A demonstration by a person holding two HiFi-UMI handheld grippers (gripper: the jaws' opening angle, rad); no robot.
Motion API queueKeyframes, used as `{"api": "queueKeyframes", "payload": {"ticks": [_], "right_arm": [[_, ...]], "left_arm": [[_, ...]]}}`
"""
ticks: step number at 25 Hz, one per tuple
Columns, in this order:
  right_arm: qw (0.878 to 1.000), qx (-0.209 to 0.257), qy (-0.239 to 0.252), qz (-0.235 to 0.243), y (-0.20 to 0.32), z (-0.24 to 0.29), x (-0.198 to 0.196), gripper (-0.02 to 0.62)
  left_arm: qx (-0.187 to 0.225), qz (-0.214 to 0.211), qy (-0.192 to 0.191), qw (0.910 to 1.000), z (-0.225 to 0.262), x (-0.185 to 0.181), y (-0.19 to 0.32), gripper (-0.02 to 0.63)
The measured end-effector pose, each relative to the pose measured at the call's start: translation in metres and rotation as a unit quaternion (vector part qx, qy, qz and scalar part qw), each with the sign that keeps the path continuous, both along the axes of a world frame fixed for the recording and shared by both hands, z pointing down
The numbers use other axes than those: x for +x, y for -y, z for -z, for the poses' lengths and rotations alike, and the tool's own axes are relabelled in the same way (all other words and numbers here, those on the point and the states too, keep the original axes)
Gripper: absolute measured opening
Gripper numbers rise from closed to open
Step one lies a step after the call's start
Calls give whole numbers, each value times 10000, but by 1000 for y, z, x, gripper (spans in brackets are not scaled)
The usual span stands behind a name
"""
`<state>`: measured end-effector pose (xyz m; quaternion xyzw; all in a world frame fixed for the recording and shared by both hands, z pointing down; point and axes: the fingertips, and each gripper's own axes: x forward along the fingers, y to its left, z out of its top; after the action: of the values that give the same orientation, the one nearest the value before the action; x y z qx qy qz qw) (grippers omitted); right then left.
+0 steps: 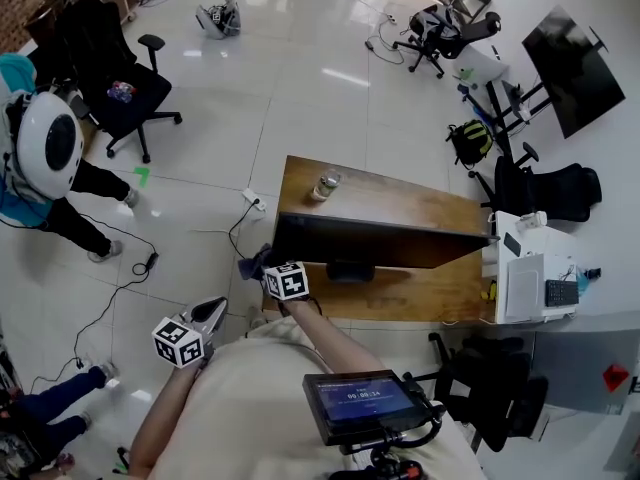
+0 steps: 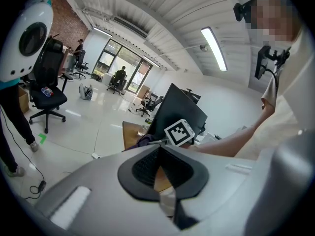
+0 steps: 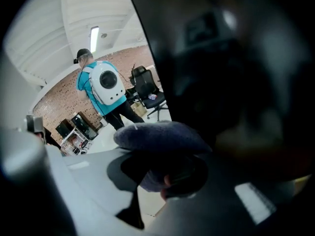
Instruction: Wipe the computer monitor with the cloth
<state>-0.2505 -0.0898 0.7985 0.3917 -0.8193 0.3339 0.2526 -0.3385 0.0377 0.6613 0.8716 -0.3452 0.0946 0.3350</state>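
Right gripper (image 1: 268, 273), clamped on a purple cloth (image 1: 252, 264), holds it at the left edge of the dark computer monitor (image 1: 400, 240) on a wooden desk (image 1: 400, 196), mid-frame. Left gripper (image 1: 205, 316), jaws closed on nothing, hangs lower left.

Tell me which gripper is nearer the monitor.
Right. The right gripper holds the cloth close against the monitor's left end. The left gripper is farther back, over the floor beside the person.
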Motion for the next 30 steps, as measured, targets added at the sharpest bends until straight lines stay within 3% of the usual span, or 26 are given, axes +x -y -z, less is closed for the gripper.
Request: {"api": "queueKeyframes", "payload": {"ticks": [30], "right_arm": [[9851, 1634, 521, -131, 23, 165, 5, 81]], "left_arm": [[73, -9, -184, 9998, 5, 5, 19, 0]]}}
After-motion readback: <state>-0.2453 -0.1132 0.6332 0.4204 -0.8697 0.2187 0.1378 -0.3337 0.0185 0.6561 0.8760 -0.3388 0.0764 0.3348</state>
